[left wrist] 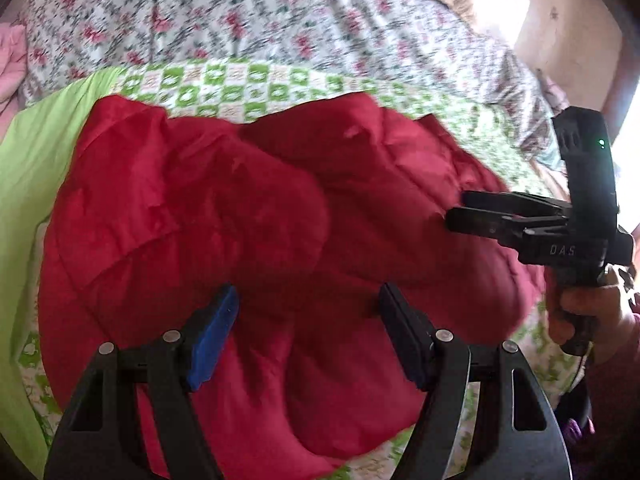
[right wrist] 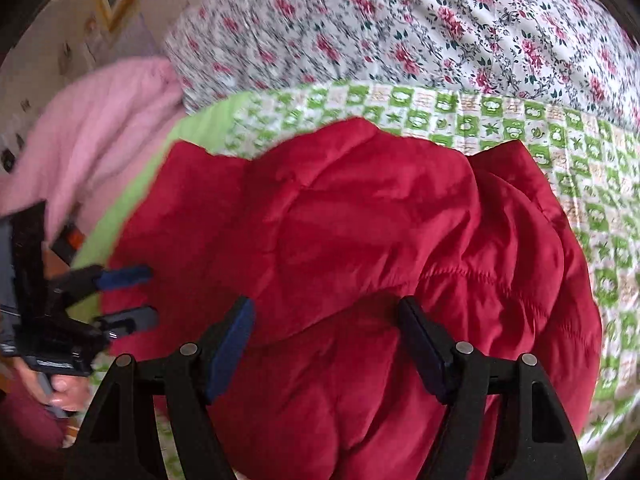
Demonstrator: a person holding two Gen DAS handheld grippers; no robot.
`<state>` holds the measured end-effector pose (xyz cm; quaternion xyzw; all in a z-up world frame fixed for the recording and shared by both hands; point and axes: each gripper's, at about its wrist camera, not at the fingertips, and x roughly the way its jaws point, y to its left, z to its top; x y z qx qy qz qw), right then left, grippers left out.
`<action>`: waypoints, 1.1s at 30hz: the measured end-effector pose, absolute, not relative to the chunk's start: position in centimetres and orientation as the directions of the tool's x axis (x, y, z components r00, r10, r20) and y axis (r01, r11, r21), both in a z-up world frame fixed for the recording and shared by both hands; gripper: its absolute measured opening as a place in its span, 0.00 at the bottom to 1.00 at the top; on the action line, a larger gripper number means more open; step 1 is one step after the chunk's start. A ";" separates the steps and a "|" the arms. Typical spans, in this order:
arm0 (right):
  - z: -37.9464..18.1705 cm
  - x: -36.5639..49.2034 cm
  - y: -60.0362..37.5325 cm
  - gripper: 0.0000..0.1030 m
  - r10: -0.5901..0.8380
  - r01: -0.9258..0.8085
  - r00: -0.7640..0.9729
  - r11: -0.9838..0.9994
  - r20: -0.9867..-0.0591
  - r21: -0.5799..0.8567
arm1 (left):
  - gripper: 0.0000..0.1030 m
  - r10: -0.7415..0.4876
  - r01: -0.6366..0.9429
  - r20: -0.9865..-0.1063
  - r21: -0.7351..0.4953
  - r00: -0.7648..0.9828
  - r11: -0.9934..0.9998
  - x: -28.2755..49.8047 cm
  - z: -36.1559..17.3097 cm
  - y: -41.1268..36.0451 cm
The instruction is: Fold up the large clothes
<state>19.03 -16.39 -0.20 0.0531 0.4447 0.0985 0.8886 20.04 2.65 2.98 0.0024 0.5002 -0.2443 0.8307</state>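
The red jacket (left wrist: 248, 216) lies bunched on the green checked sheet (left wrist: 240, 88) of the bed, right under and ahead of both tongs. It looks part-folded: one puffy layer is doubled over another, with a fold edge crossing just beyond the right tongs (right wrist: 326, 344) in the right wrist view.

The left tongs (left wrist: 308, 332) hang above the jacket's near part with jaws apart and nothing between the pads. The right tongs are likewise open and empty over the quilted cloth; from the left wrist view they (left wrist: 460, 210) point in from the right side, tips near the jacket's right edge but, as far as I can tell, not pinching it. Both views are blurred, so contact with the cloth is hard to judge.

The step in hand seems to be choosing new grips for the next fold. To do it well:
- Go for an edge or corner on each side, not the puffy middle, which will slip out of the pads.
- Pinch all layers at once so the earlier fold holds.
- Lift both sides evenly and lay the cloth over flat.

A pink cloth (right wrist: 104, 120) lies beyond the left tongs, off the jacket.
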 end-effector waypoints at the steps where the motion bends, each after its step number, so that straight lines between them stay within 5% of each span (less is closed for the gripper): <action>1: -0.7 19.5 -16.4 0.72 0.201 -0.119 0.576 0.980 -0.793 0.162 | 0.70 -0.397 0.397 -0.837 -0.240 0.378 0.886 20.4 2.7 2.8; 13: -4.0 24.5 -19.1 0.72 0.109 0.037 0.539 0.988 -0.835 0.153 | 0.69 -0.348 0.282 -0.855 -0.249 0.386 0.926 23.9 0.0 4.2; 33: -5.4 24.5 -19.8 0.72 0.120 0.039 0.570 0.984 -0.813 0.172 | 0.69 -0.350 0.278 -0.854 -0.254 0.385 0.926 24.2 -0.4 4.2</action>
